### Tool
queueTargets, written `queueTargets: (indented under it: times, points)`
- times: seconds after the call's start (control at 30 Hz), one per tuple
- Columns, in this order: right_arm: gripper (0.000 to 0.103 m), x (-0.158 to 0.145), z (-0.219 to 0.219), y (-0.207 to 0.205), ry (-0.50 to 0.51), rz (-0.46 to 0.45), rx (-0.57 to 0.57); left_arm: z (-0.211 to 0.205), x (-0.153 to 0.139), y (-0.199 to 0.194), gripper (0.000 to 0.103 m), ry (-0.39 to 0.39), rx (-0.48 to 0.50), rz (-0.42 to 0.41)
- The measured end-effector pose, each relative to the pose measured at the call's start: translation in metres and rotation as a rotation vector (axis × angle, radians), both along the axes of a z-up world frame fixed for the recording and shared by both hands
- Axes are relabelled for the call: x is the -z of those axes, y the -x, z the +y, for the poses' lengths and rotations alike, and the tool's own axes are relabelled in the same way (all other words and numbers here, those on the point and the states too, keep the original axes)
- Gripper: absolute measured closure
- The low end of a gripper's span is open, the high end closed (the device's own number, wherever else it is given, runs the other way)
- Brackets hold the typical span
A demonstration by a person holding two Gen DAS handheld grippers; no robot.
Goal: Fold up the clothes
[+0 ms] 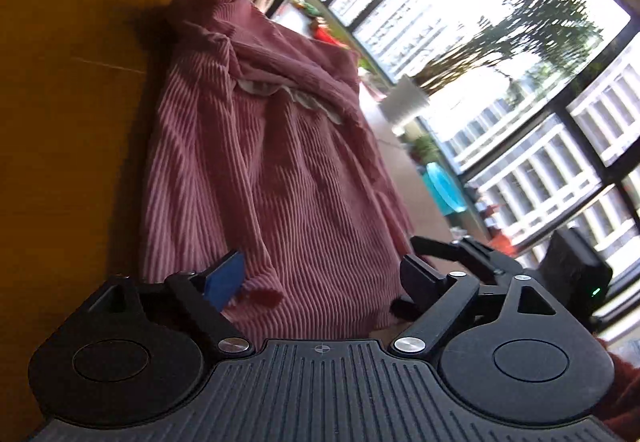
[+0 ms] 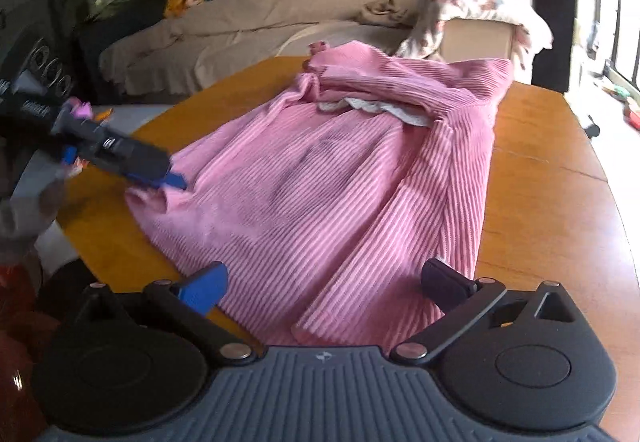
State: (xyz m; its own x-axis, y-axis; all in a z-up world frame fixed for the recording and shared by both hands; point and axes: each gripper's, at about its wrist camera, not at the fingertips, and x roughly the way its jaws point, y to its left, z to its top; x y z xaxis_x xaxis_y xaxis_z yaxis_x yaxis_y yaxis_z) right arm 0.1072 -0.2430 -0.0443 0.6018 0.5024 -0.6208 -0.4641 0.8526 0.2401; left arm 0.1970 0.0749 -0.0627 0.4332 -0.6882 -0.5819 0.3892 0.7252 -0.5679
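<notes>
We see the wooden desk (image 2: 560, 178) first, carrying a pink ribbed sweater (image 2: 320, 178) spread nearly along its whole length, one sleeve laid down the body's right side, the collar end bunched at the far edge with a strip of pale lining showing. The biggest risk, in our judgement, is the sweater's near hem: it hangs at or over the desk's front edge, so a pull toward us could drag the heavy knit off the desk.

Next, the bunched collar: a fold made over it would trap the lump and leave the result crooked.

The left tongs (image 1: 320, 280) stand wide, their fingers astride a cuff or hem corner; in the right wrist view they sit at the sweater's left edge. Whether cloth is pinched there we cannot tell, but the jaws look parted, so a lift could come up bare.

The right tongs (image 2: 324, 282) also stand wide, holding nothing, over the near hem. Thick ribbing may slip from a shallow bite.
</notes>
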Motion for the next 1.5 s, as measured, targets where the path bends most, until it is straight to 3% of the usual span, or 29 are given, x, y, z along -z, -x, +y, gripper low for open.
queueTargets:
  times: [0.1, 0.27, 0.43, 0.53, 0.63, 0.77, 0.8, 0.87, 0.9, 1.03, 1.07, 1.13, 1.17, 1.2, 1.23, 1.27, 1.3, 1.37, 1.43, 1.5]
  points:
    - [0.0, 0.002, 0.003, -0.002, -0.024, 0.013, 0.023, -0.01, -0.015, 0.006, 0.008, -0.066, -0.037, -0.07]
    - [0.0, -0.007, -0.016, -0.008, -0.173, 0.075, -0.003, -0.022, -0.031, -0.006, 0.003, -0.161, -0.095, -0.141]
    - [0.0, -0.026, -0.022, -0.008, -0.101, -0.098, 0.107, -0.025, -0.028, -0.017, 0.002, -0.18, -0.1, -0.135]
    - [0.0, -0.038, -0.026, -0.028, -0.08, -0.135, 0.115, -0.022, -0.03, -0.026, 0.002, -0.16, -0.102, -0.124]
    - [0.0, -0.05, -0.029, -0.049, -0.061, -0.171, 0.12, -0.013, -0.039, -0.043, 0.003, -0.09, -0.092, -0.14]
    - [0.003, -0.068, -0.036, -0.084, -0.053, -0.205, 0.135, 0.005, -0.051, -0.093, 0.003, -0.016, -0.12, -0.149]
    - [0.007, -0.072, -0.037, -0.098, -0.063, -0.201, 0.147, 0.01, -0.052, -0.108, 0.007, 0.007, -0.137, -0.143]
    - [0.024, -0.077, -0.034, -0.126, -0.08, -0.18, 0.147, 0.014, -0.052, -0.137, 0.03, 0.056, -0.158, -0.114]
    - [0.026, -0.079, -0.032, -0.141, -0.088, -0.169, 0.147, 0.014, -0.052, -0.152, 0.04, 0.085, -0.157, -0.101]
    - [0.029, -0.062, -0.007, -0.193, -0.069, -0.121, 0.097, 0.0, -0.04, -0.209, 0.041, 0.218, -0.092, -0.035]
    - [0.029, -0.052, 0.0, -0.206, -0.054, -0.102, 0.088, -0.003, -0.032, -0.22, 0.041, 0.19, -0.104, -0.02]
    - [0.029, -0.029, 0.008, -0.222, -0.014, -0.053, 0.09, -0.009, -0.015, -0.239, 0.046, 0.062, -0.142, -0.003]
    - [0.029, -0.017, 0.009, -0.228, 0.006, -0.026, 0.096, -0.008, -0.006, -0.244, 0.056, 0.006, -0.149, 0.008]
    - [0.031, -0.005, 0.011, -0.234, 0.027, 0.002, 0.102, -0.004, 0.001, -0.248, 0.079, -0.02, -0.141, 0.022]
    - [0.031, 0.001, 0.009, -0.234, 0.025, 0.001, 0.09, 0.002, 0.006, -0.251, 0.089, -0.033, -0.134, 0.031]
    - [0.031, 0.002, 0.007, -0.233, 0.028, -0.008, 0.079, 0.01, 0.007, -0.252, 0.089, -0.025, -0.131, 0.032]
    - [0.031, 0.003, 0.005, -0.232, 0.032, -0.018, 0.068, 0.016, 0.002, -0.252, 0.089, -0.02, -0.135, 0.023]
    - [0.031, 0.003, 0.0, -0.231, 0.044, -0.029, 0.057, 0.027, -0.012, -0.253, 0.077, -0.024, -0.147, -0.017]
    - [0.036, -0.003, -0.006, -0.233, 0.039, -0.04, 0.07, 0.036, -0.027, -0.254, 0.02, -0.019, -0.144, -0.057]
    - [0.037, -0.011, -0.016, -0.239, 0.023, -0.048, 0.096, 0.044, -0.041, -0.256, 0.008, -0.001, -0.127, -0.085]
